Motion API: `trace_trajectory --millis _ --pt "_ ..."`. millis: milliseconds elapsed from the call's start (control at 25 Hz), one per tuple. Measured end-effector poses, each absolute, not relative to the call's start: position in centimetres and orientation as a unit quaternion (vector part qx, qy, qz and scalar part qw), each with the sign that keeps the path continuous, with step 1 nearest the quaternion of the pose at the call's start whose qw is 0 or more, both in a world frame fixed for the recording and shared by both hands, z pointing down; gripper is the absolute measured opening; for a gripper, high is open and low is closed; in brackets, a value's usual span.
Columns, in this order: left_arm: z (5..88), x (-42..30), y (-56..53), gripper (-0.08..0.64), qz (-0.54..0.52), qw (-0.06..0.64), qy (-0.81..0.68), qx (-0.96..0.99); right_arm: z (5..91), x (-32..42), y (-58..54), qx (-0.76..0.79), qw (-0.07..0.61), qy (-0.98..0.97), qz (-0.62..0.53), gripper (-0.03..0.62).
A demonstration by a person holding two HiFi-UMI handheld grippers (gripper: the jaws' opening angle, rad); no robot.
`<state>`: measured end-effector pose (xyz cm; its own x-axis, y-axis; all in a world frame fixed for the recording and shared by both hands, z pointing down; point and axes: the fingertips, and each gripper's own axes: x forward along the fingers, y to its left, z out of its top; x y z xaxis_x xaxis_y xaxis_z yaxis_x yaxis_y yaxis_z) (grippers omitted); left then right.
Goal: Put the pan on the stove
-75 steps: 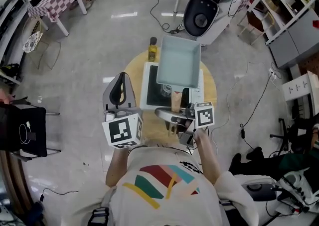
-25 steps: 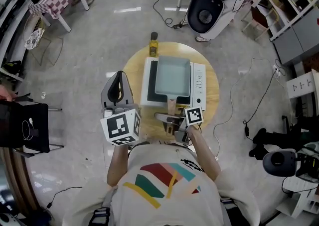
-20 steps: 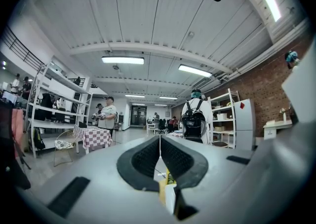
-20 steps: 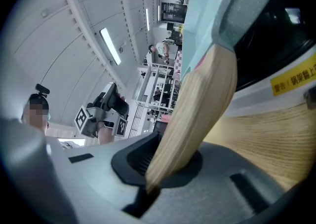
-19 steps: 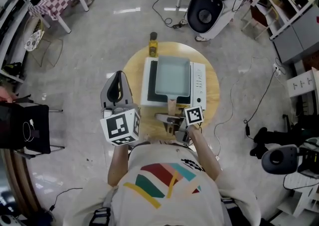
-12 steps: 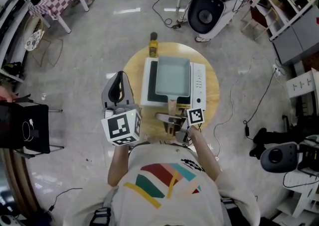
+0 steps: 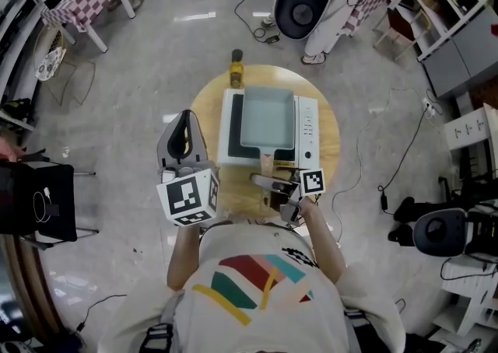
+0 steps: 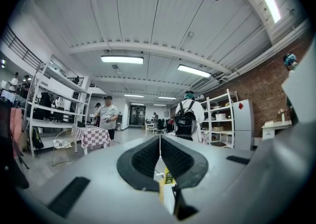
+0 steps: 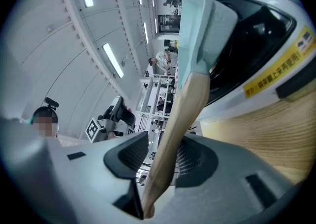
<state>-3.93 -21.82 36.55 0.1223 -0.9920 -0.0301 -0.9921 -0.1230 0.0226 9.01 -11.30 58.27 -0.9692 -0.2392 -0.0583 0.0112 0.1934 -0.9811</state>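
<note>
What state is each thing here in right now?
Pan: lying flat, empty.
Stove: on the table, pan resting on it.
Right hand-held gripper: jaws opening, pan handle between them.
Left hand-held gripper: shut, empty.
Bottle: upright at the table's far edge.

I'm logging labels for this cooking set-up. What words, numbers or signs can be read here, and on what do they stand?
No text can be read for certain.
yellow label on the stove: dark characters, too blurred to read.
control panel: markings too small.
bottle: label too small.
left marker cube, right marker cube: black-and-white square patterns only, no words.
</note>
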Motion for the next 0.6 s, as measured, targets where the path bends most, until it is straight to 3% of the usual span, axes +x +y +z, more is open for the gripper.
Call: trace_trajectory --millis 400,600 --pt "36.4 -2.5 -21.8 0.008 0.022 0.002 0.648 -0.762 58.2 13.4 -11.0 -0.173 0.046 0.805 -0.566 0.13" --pt "36.3 -1.6 -22.0 0.008 0.024 0.002 0.638 -0.77 55.7 17.9 -14.1 -0.279 0.066 0.804 -0.521 0.131"
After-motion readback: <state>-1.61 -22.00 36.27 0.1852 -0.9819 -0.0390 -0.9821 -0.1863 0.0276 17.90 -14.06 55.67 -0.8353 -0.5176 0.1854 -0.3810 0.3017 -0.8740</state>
